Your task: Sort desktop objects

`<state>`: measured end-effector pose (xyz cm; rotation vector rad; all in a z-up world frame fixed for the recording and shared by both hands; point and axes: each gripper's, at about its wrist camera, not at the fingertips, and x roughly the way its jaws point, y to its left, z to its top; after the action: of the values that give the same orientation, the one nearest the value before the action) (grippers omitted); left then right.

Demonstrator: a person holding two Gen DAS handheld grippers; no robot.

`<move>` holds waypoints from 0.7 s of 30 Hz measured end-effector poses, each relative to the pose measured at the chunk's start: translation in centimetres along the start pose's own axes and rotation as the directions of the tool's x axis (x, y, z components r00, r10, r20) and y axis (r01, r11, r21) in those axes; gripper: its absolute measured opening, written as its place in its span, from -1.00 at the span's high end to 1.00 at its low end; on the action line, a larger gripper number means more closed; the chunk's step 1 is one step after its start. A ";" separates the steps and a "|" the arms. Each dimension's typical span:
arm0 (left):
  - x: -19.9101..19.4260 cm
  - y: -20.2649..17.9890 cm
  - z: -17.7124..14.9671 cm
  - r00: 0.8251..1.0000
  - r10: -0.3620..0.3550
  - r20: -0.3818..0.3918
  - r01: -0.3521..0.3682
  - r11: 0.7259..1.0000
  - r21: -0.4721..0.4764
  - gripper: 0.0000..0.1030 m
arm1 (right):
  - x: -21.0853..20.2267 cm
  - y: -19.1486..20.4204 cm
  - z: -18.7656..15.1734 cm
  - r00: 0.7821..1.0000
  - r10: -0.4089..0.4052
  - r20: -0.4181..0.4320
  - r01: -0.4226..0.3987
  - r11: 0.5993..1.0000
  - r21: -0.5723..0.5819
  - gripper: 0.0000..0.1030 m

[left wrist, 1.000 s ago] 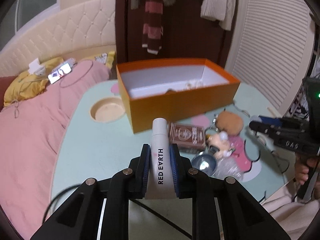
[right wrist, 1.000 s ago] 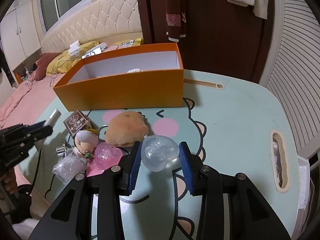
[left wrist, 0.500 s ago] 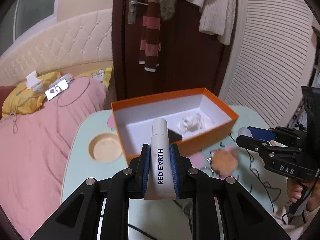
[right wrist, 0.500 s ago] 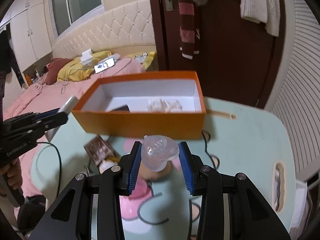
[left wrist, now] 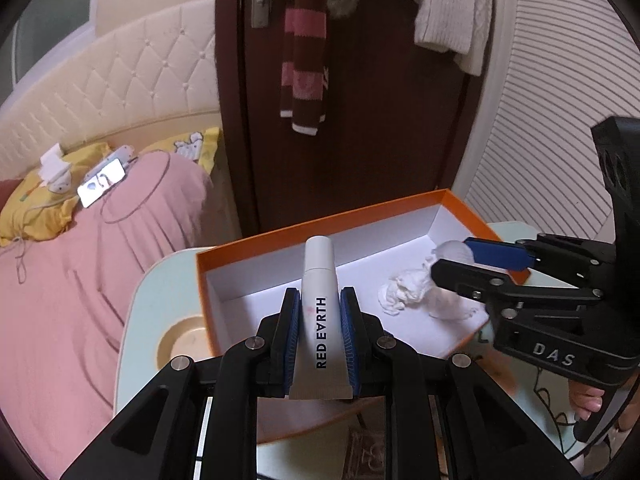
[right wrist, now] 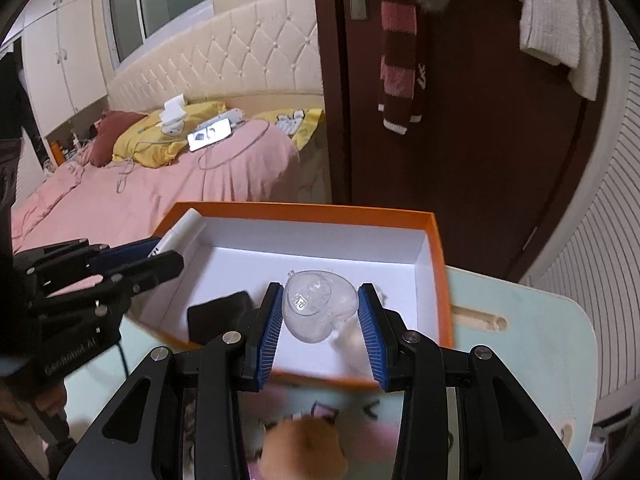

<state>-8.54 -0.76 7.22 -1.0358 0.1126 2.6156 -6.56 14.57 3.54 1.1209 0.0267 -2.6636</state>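
Observation:
My left gripper [left wrist: 319, 312] is shut on a white "RED EARTH" tube [left wrist: 320, 300] and holds it over the left end of the orange box [left wrist: 320, 226]. My right gripper [right wrist: 320, 316] is shut on a clear heart-shaped plastic case [right wrist: 318, 306] above the box [right wrist: 304, 212]. In the left wrist view the right gripper [left wrist: 476, 258] hovers over the box's right part. In the right wrist view the left gripper [right wrist: 144, 258] and the tube [right wrist: 180, 232] sit at the box's left rim. Crumpled white tissue [left wrist: 404, 292] and a black object [right wrist: 218, 316] lie inside the box.
The box stands on a pale green table [right wrist: 532, 340] with a round recess [left wrist: 180, 340]. An orange plush [right wrist: 304, 450] and a brown patterned box [left wrist: 368, 456] lie on the table near me. A pink bed [left wrist: 80, 260] is at the left, a dark door [left wrist: 360, 120] behind.
Both grippers rose and moved forward over the orange box with their objects still held. The table items dropped to the lower edge of both views.

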 end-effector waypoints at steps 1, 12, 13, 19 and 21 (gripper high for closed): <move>0.3 0.0 0.0 1.000 0.000 -0.004 0.000 1.000 0.000 0.64 | 0.6 0.0 0.2 1.000 0.003 -0.010 -0.003 1.000 0.003 0.23; 2.3 0.8 -0.3 0.999 0.011 -0.040 -0.012 0.999 -0.037 0.52 | 4.0 -0.6 0.7 0.998 0.010 -0.070 -0.007 0.999 0.037 0.22; 2.3 0.8 -0.3 0.999 0.014 -0.040 -0.016 0.999 -0.039 0.39 | 4.0 -0.7 0.7 0.998 0.006 -0.069 -0.003 0.999 0.042 0.21; 1.6 0.8 -0.3 0.999 0.039 -0.007 -0.039 0.998 -0.040 -0.24 | 3.6 -0.5 0.7 0.999 -0.021 -0.049 0.023 0.999 0.042 -0.22; 1.5 0.9 -0.3 0.999 0.036 -0.008 -0.036 0.998 -0.046 -0.24 | 3.3 -0.5 0.7 0.999 -0.028 -0.038 0.029 0.999 0.040 -0.23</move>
<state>-9.65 -1.26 5.89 -1.0685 0.0728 2.6585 -9.39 14.22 1.70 1.1911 -0.0046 -2.6794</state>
